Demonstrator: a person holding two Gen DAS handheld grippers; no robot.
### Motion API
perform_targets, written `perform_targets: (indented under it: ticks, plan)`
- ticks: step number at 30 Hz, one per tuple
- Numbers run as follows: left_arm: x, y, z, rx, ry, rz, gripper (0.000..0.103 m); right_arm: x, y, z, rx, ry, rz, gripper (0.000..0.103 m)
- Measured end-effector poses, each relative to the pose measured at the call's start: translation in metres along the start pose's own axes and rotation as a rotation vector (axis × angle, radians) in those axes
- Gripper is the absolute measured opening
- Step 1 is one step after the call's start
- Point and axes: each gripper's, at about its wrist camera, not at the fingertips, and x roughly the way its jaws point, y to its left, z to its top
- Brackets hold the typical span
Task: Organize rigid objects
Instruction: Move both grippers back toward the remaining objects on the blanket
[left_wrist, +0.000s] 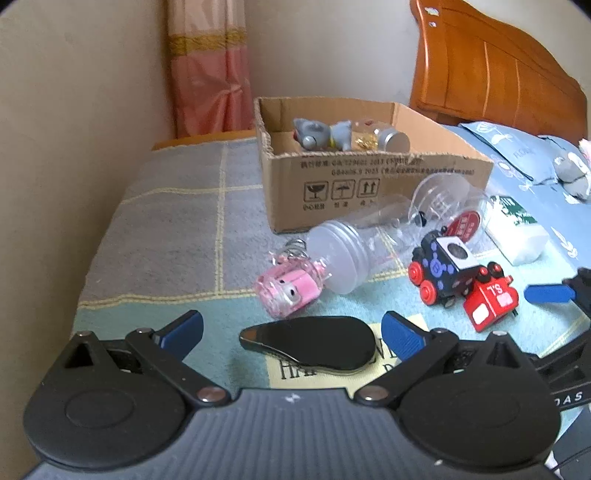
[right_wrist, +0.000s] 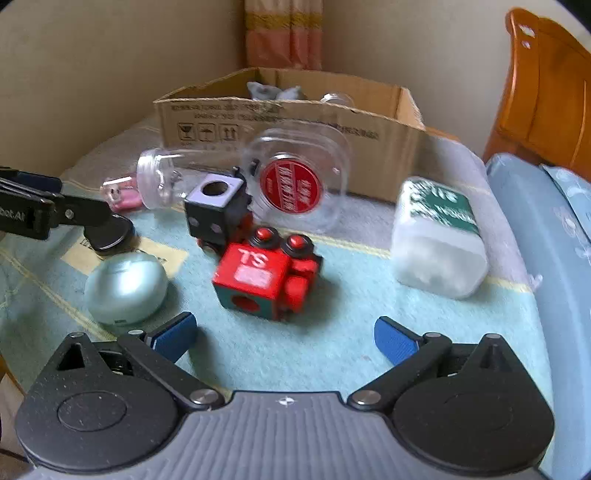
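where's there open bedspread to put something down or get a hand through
Bare cover lies left of the cardboard box and pink toy, out to the bed edge. Another patch sits between the red train, white packet and right tongs. It is crowded in front of the box: clear bottle, black train and red train bunch together.

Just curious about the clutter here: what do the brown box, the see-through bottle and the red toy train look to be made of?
The box looks like raw corrugated cardboard: matte brown, frayed edges, printed handling symbols. The bottle seems to be clear thin plastic, glossy, with the bedding visible through it. The red train is probably hard moulded plastic with a smooth, slightly shiny finish, though painted wood cannot be ruled out.
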Motion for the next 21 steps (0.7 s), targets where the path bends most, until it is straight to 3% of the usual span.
perform_targets:
  ticks: [4,10,17,21]
  plan:
    - [0.011,-0.006,-0.002,0.045,0.024,-0.020,0.102,0.003,0.002,0.002,0.001,-0.016,0.000,0.103]
    - [0.023,-0.003,-0.005,0.094,0.053,0.016,0.102,0.003,0.001,0.001,-0.003,-0.025,0.004,0.103]
    - [0.020,0.021,-0.012,0.026,0.062,-0.002,0.102,0.002,-0.001,0.001,-0.015,-0.021,0.016,0.103]
    - [0.016,0.021,-0.019,0.047,0.026,-0.013,0.102,0.001,-0.002,0.000,-0.016,-0.026,0.017,0.103]
